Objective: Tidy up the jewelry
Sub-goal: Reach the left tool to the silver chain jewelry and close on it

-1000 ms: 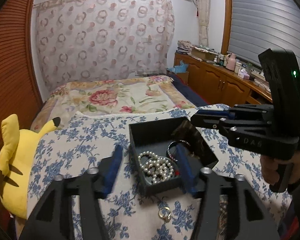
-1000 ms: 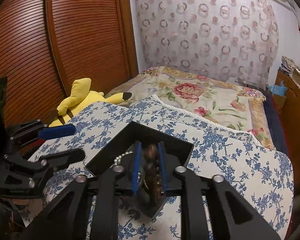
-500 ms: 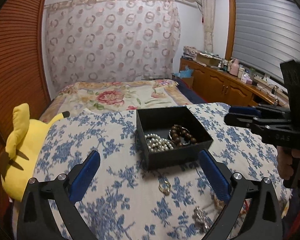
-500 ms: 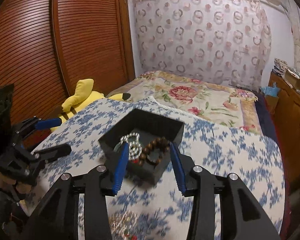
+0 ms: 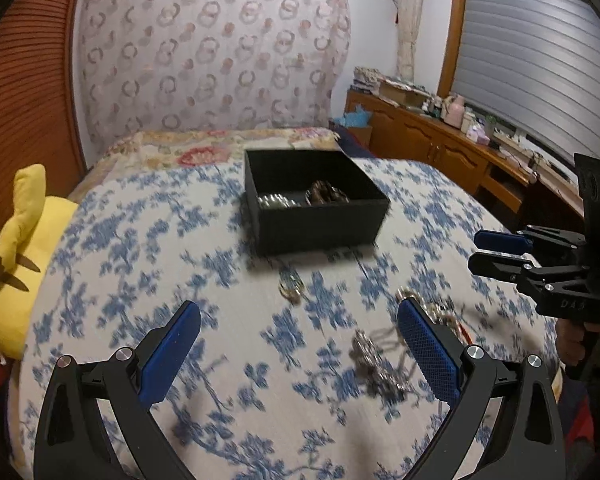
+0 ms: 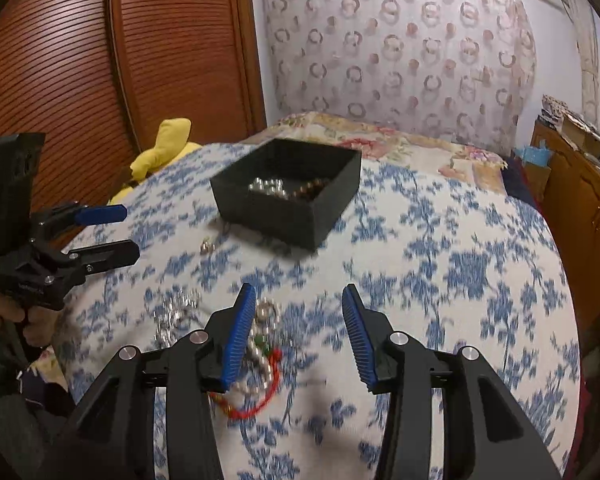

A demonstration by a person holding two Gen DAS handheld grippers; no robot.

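A black box sat toward the far side of a table covered in a blue-flowered cloth, open at the top. Inside it lay a silver bead bracelet on the left and a brown bead bracelet on the right, side by side.

On the cloth nearer than the box, loose jewelry lay scattered. A small ring lay just near of the box's front wall. Further toward the near right, a silver chain piece sprawled, blurred, and beside it a pearl strand with a red cord.

The left gripper hovered above the cloth with its blue-padded fingers spread very wide, nothing between them; the silver chain lay just inside the right finger. The right gripper hung above the near part of the table, its fingers partway apart and opening, empty, with the pearl strand lying on the cloth right beside the left finger.

A yellow plush toy rested off the table's left edge. A bed with a floral cover stood beyond the table.
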